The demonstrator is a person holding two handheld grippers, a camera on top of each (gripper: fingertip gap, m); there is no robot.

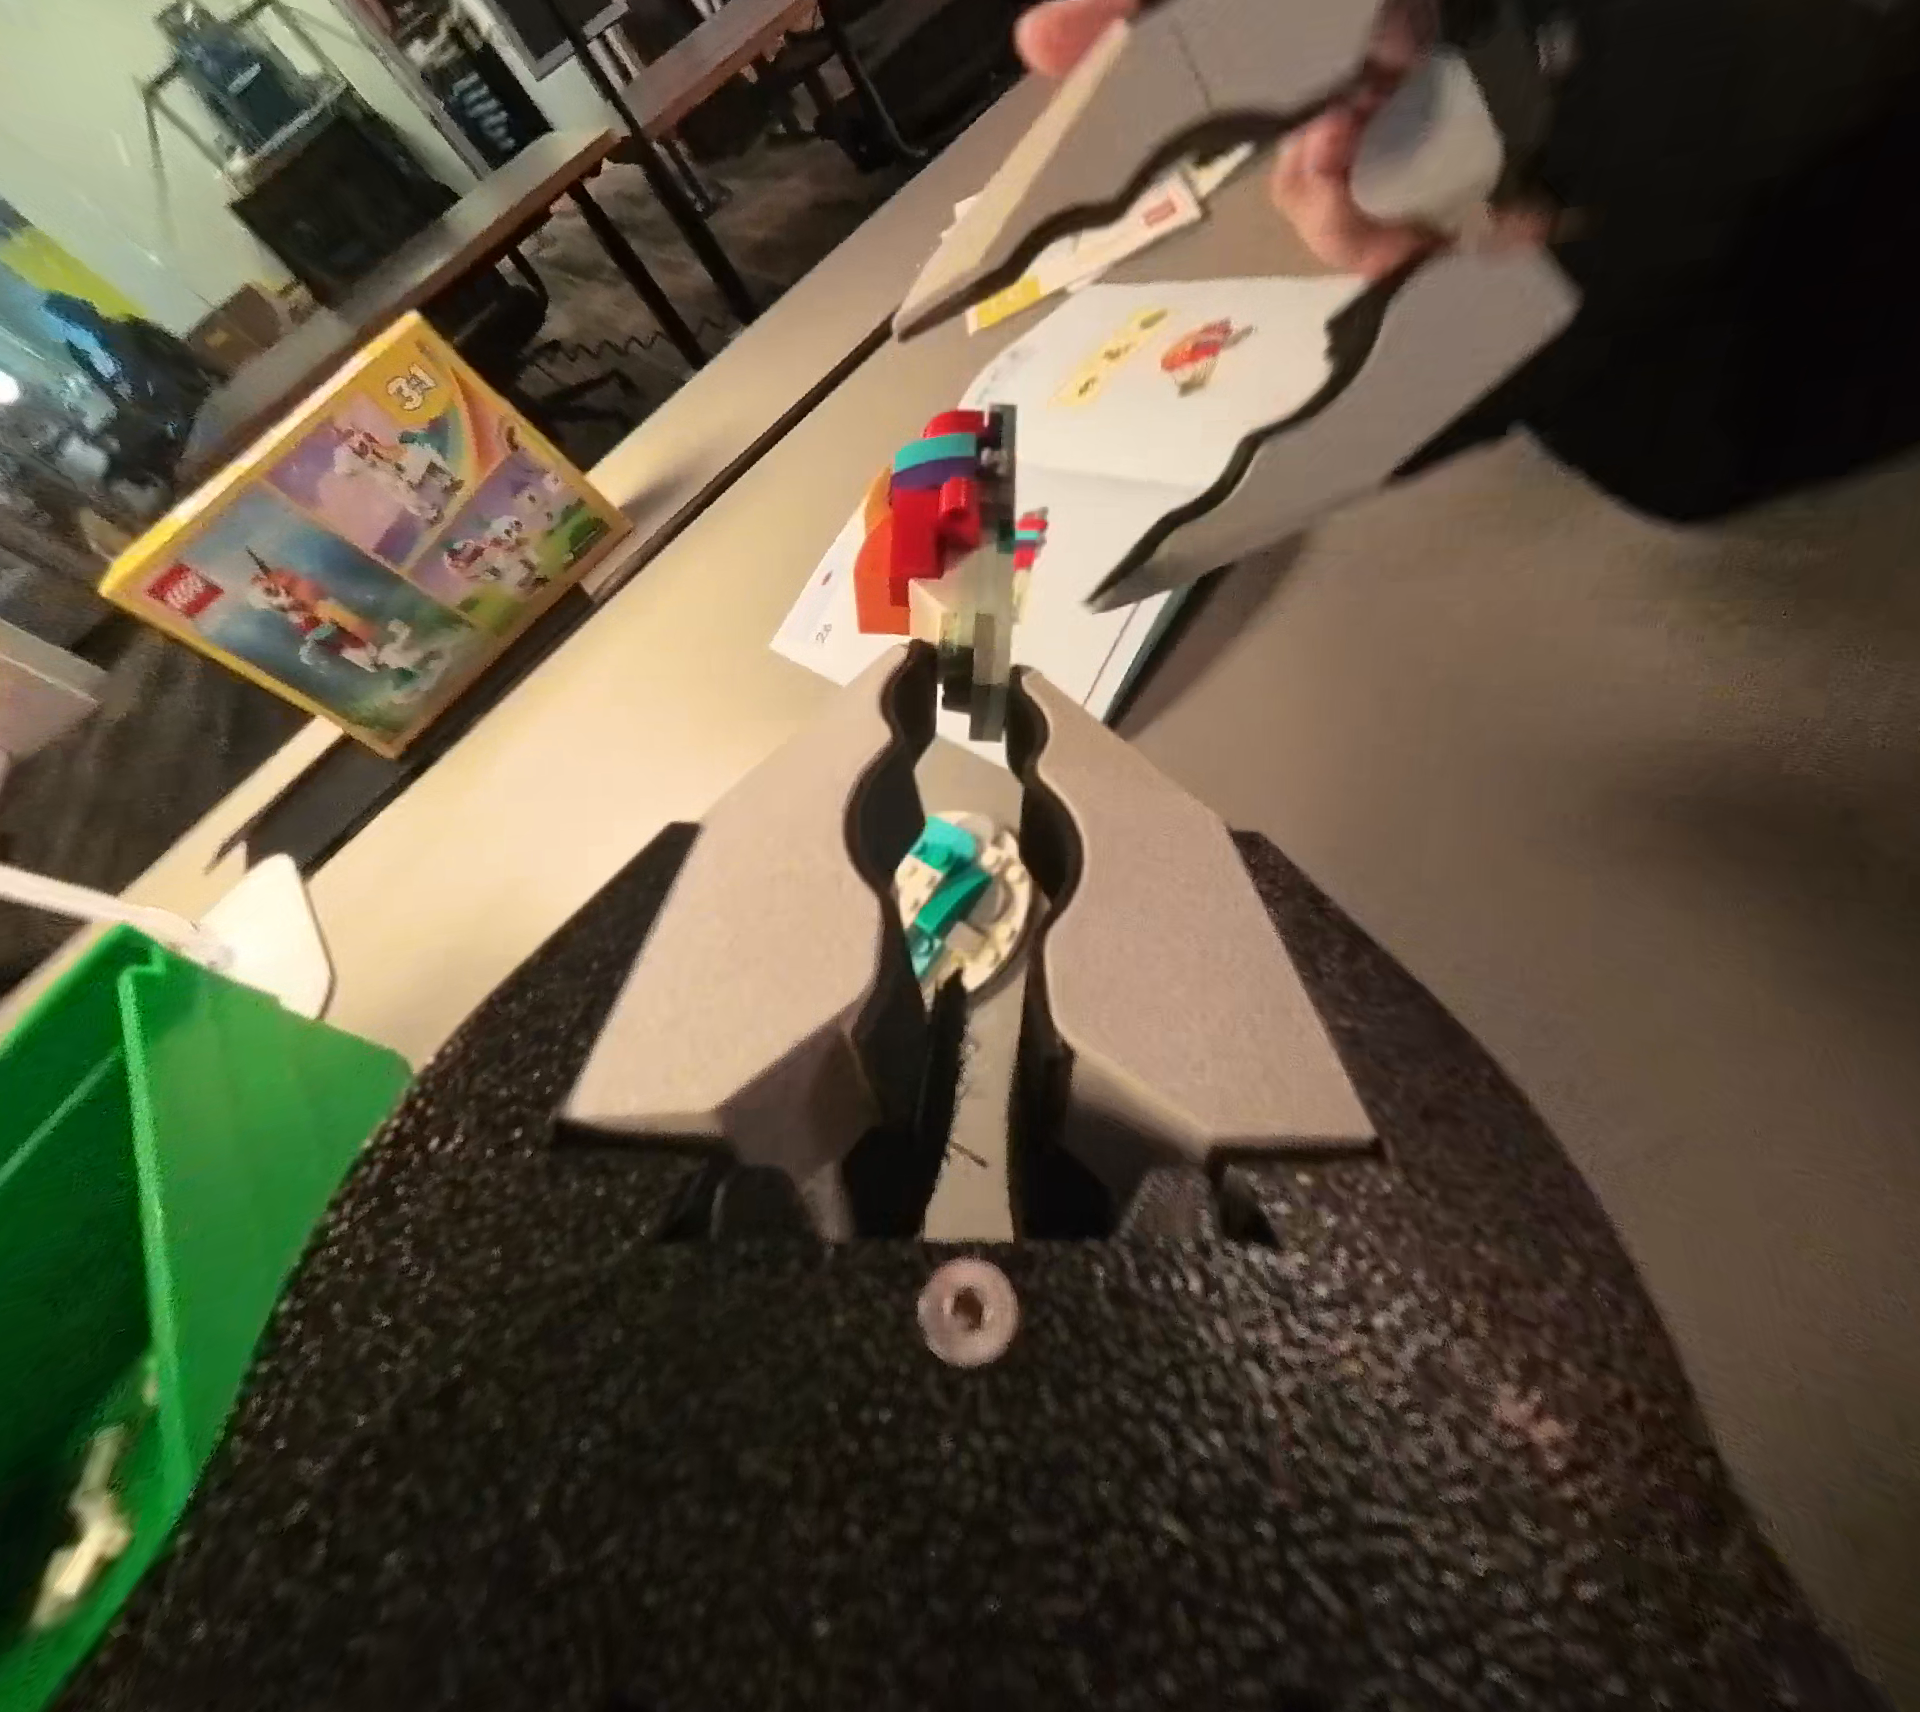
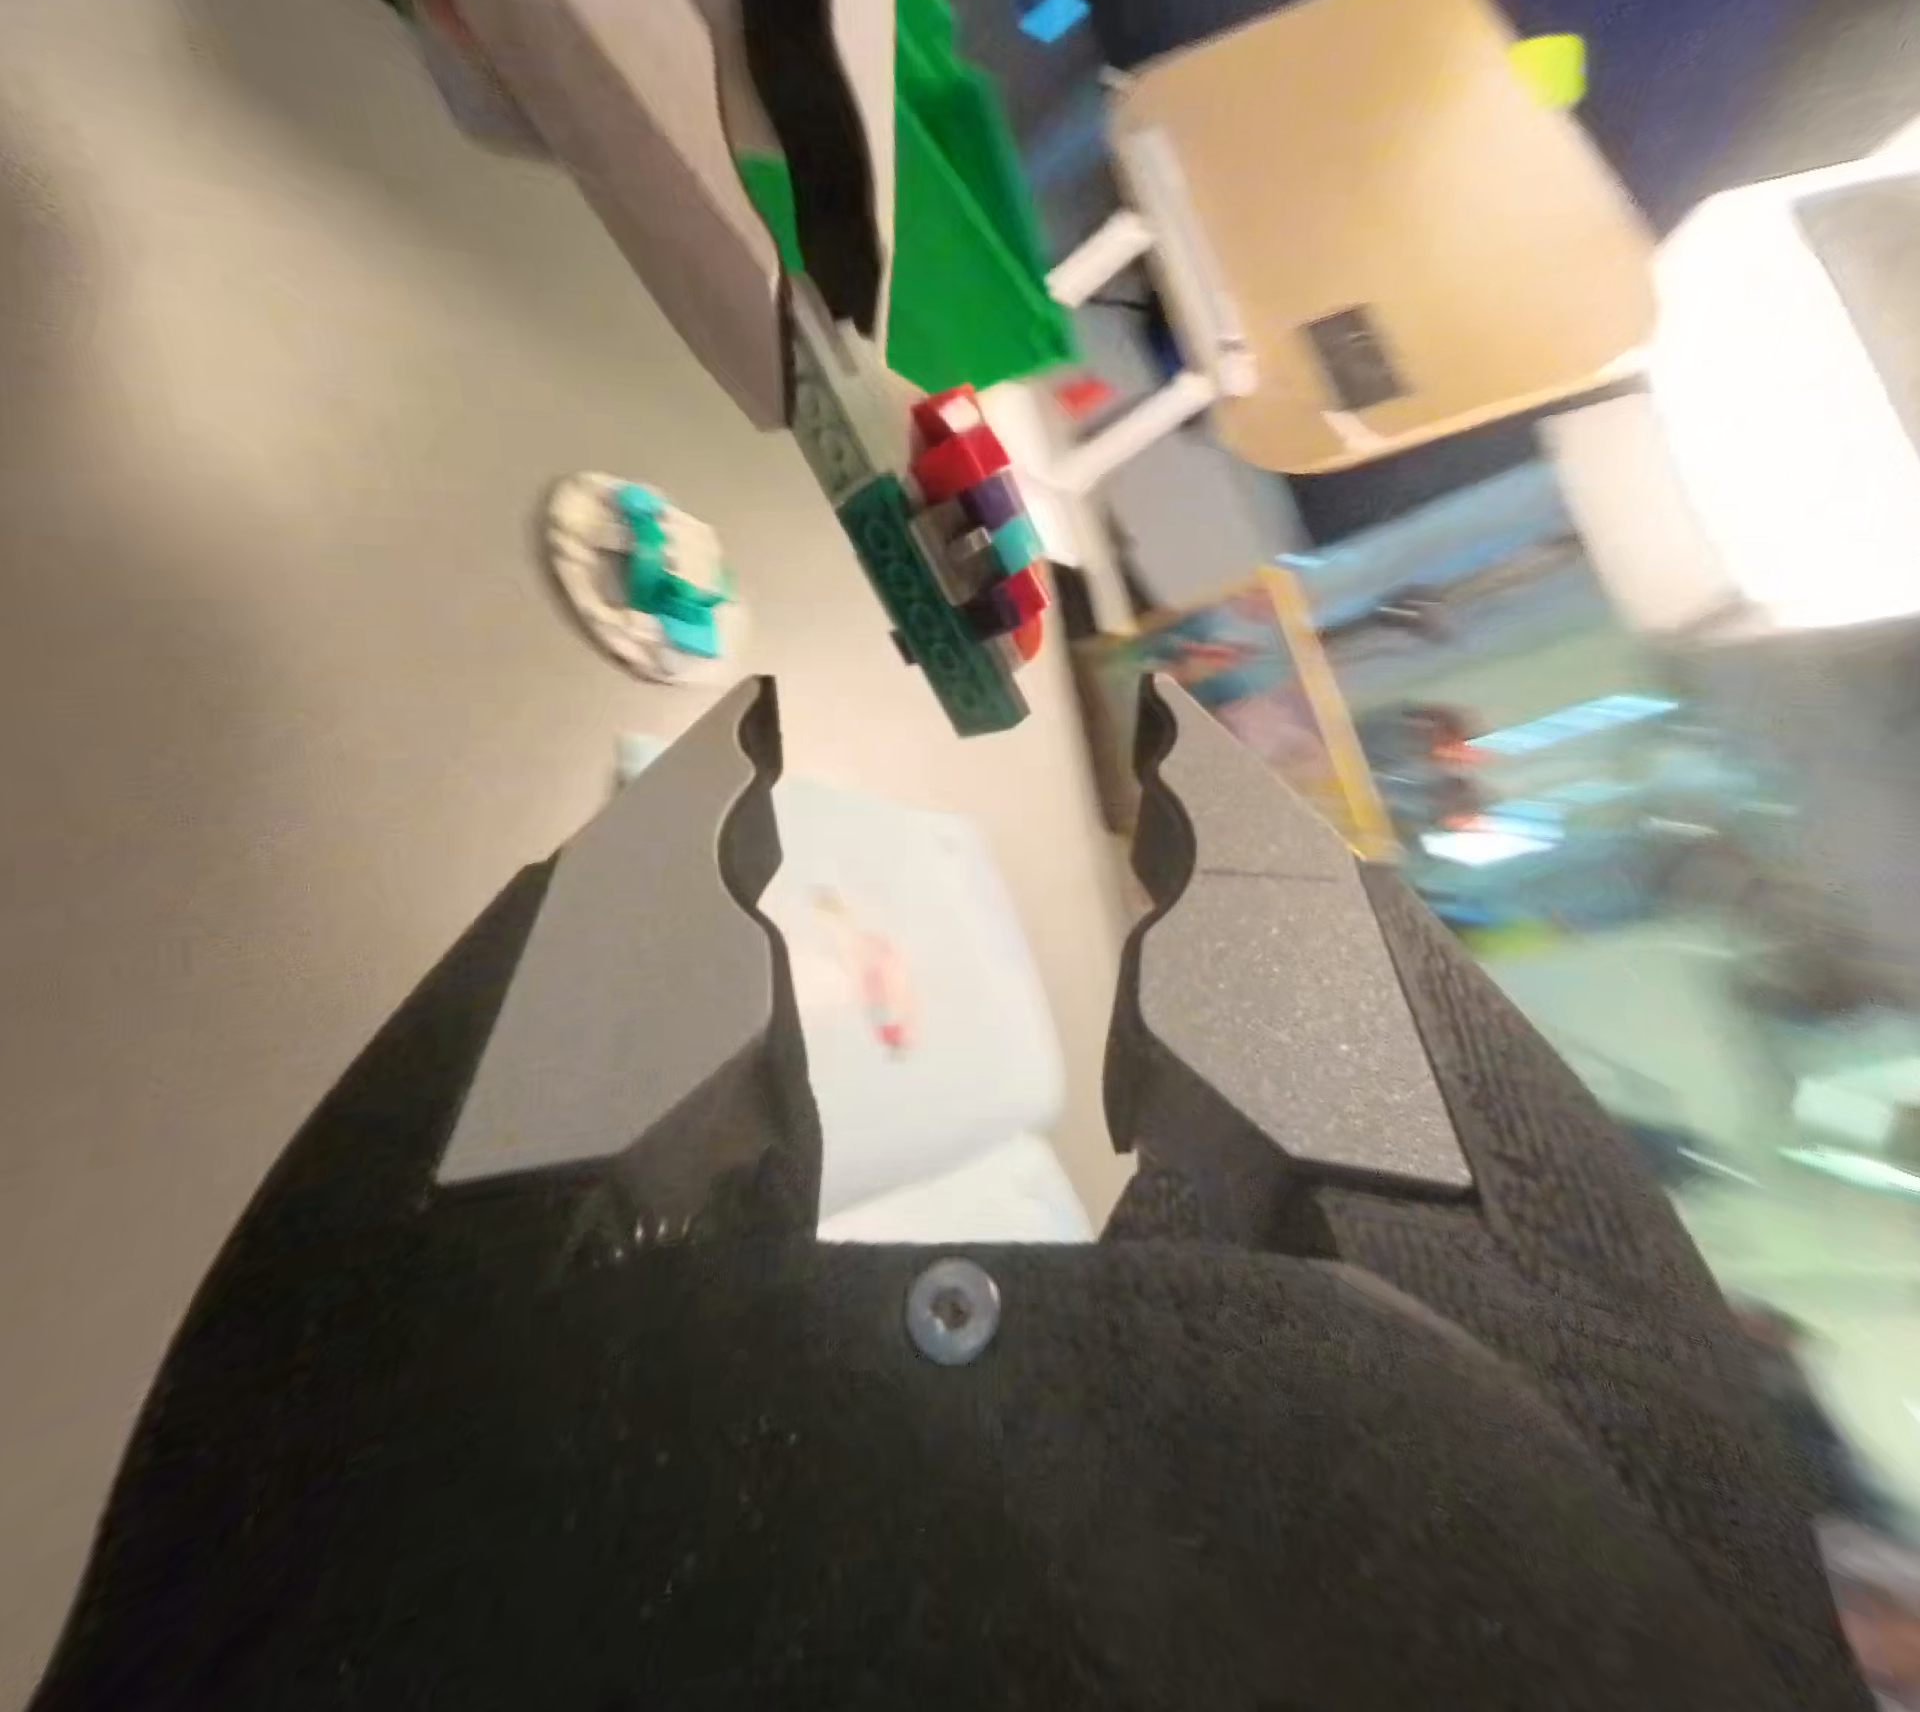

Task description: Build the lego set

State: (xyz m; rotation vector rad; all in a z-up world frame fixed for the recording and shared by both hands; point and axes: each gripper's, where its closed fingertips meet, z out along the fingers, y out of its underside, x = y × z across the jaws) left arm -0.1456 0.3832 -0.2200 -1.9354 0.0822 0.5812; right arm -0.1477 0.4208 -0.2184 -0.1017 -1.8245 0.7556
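Note:
My left gripper (image 1: pixel 971 675) is shut on the lower end of a small lego model (image 1: pixel 951 519) made of red, orange, purple, teal and white bricks, and holds it above the table. In the right wrist view the left gripper (image 2: pixel 821 332) comes in from the top, holding the model (image 2: pixel 935 582) by its long green and white plate. My right gripper (image 2: pixel 956 696) is open and empty, its tips just short of the plate's free end. Its fingers (image 1: pixel 1195 104) show wide apart beyond the model in the left wrist view. A round white plate with teal pieces (image 1: pixel 966 914) (image 2: pixel 639 576) lies on the table.
A green parts bin (image 1: pixel 156 1195) (image 2: pixel 966 280) stands at my left. The open instruction booklet (image 1: pixel 1143 405) (image 2: pixel 914 966) lies under the grippers. The yellow lego box (image 1: pixel 364 540) (image 2: pixel 1247 696) stands near the table's far edge. Chairs and desks lie beyond.

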